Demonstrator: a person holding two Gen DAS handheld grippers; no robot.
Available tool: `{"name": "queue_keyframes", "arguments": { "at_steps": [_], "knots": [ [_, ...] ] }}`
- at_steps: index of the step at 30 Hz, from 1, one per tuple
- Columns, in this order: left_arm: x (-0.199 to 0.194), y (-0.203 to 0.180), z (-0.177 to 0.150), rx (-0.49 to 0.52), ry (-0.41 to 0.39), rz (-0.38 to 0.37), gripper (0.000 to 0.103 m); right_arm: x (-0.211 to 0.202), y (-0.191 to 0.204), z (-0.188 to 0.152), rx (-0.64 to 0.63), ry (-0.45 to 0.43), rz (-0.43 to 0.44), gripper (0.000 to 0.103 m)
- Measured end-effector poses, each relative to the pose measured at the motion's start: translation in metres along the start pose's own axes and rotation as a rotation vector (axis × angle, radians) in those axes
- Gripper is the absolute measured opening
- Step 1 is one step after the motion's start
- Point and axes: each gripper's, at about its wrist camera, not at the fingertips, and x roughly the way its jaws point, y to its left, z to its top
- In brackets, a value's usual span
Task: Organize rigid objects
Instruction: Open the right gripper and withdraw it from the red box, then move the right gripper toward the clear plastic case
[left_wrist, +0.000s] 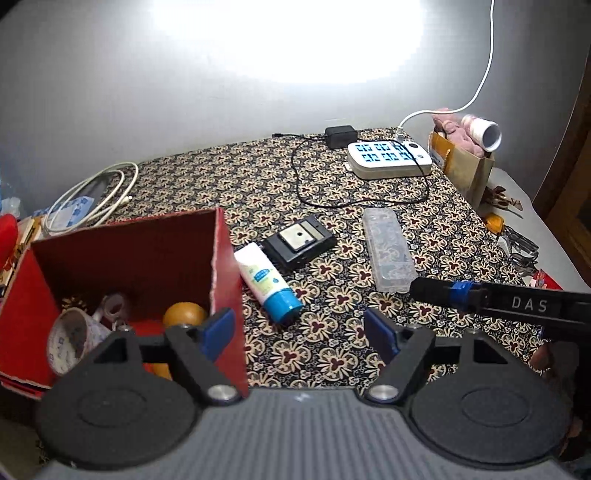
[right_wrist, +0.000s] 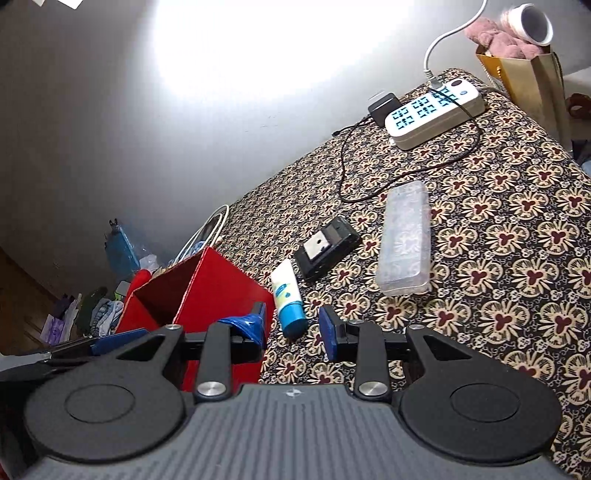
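Observation:
A red box stands on the patterned table; inside it lie a patterned mug, an orange ball and a small grey item. Right of the box lie a white tube with a blue cap, a black flat device and a clear plastic case. My left gripper is open and empty, straddling the box's right wall. My right gripper is open and empty just before the tube; it shows in the left wrist view.
A white power strip with a black adapter and black cable sits at the back. A coiled white cable lies back left. A paper bag stands at the right edge. Clutter lies left of the box.

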Motion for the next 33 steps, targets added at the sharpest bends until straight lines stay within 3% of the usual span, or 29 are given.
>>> {"name": "queue_keyframes", "arguments": {
  "at_steps": [8,11,20,33],
  "knots": [
    [0.027,-0.03,-0.001,0.011,0.064,0.015,0.081,-0.006,-0.033,0.005,0.037,0.027,-0.012,0.015],
    [0.035,-0.036,-0.002,0.01,0.083,0.018,0.093,-0.006,-0.042,0.005,0.049,0.04,-0.013,0.015],
    [0.053,-0.049,-0.007,0.014,0.117,0.031,0.094,-0.001,-0.058,0.001,0.074,0.082,-0.014,0.015],
    [0.092,-0.049,-0.03,0.04,0.245,0.007,0.094,0.007,-0.063,-0.012,0.097,0.116,-0.072,0.015]
  ]
}}
